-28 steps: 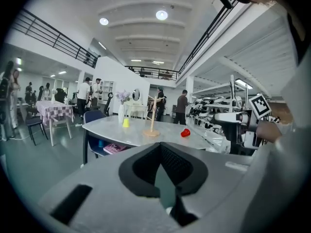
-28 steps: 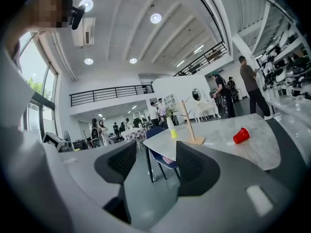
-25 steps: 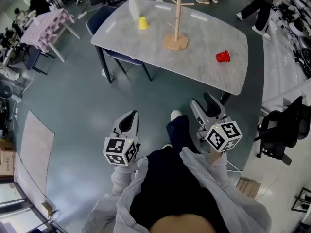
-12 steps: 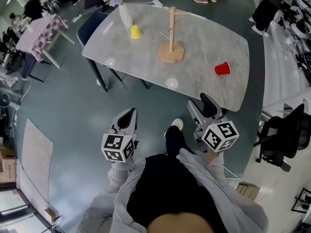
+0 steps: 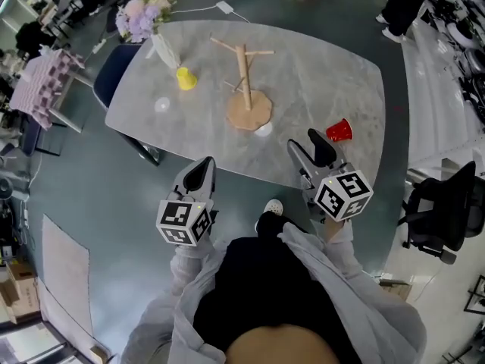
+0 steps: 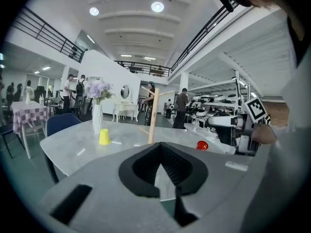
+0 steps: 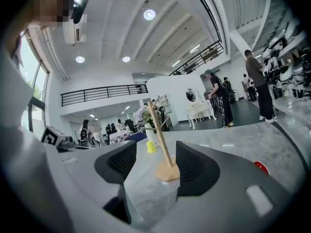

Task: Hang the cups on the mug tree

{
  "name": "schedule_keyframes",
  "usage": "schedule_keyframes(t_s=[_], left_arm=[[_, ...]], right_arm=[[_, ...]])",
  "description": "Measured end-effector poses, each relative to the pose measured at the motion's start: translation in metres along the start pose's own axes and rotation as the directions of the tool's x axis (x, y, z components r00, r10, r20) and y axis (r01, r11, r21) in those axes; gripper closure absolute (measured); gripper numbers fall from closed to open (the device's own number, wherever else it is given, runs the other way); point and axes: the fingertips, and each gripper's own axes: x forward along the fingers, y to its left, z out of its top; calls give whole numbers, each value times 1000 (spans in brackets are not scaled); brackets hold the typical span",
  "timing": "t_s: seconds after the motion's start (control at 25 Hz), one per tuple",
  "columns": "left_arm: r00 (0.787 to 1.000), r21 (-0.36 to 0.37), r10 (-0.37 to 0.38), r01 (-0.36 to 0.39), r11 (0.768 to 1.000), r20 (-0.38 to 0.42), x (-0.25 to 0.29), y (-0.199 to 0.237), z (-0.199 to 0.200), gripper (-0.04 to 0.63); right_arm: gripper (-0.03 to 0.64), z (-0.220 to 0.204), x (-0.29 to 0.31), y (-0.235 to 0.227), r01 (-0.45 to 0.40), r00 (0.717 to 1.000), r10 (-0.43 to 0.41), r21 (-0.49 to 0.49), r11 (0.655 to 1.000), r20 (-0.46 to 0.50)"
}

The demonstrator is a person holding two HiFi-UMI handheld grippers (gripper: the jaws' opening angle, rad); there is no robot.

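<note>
A wooden mug tree (image 5: 245, 82) stands bare in the middle of the marble table (image 5: 318, 67). A yellow cup (image 5: 185, 78) sits upside down to its left, near the vase. A red cup (image 5: 339, 130) lies on its side at the right, close to the near edge. My right gripper (image 5: 307, 144) is open and empty over the near edge, just left of the red cup; the mug tree (image 7: 163, 140) shows through its gap. My left gripper (image 5: 201, 171) hangs short of the table, its tips together with nothing between them. It looks toward the yellow cup (image 6: 104, 137) and the mug tree (image 6: 153, 115).
A white vase of flowers (image 5: 155, 40) stands at the table's far left corner. A blue chair (image 5: 114, 70) is tucked in there. A black office chair (image 5: 439, 211) stands to the right, and a checked table (image 5: 38, 82) to the far left. People stand beyond the table.
The person has walked up to the table, so both grippers are much nearer it. The right gripper has come over the near edge; the left has stopped just short.
</note>
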Motion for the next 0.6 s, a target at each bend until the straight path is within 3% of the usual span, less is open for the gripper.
schedule_keyframes(t_s=[0.36,0.6], left_arm=[[995,-4,-91,91,996,-41,66,0,2,588],[976,27,-211,213,977,-49,95,-31,2,588]], right_arm=[[367,2,18,-58,57,996,-62,-79,995,-65],[366,-4,-6,-99,56,975,-109,-262,963,-194]])
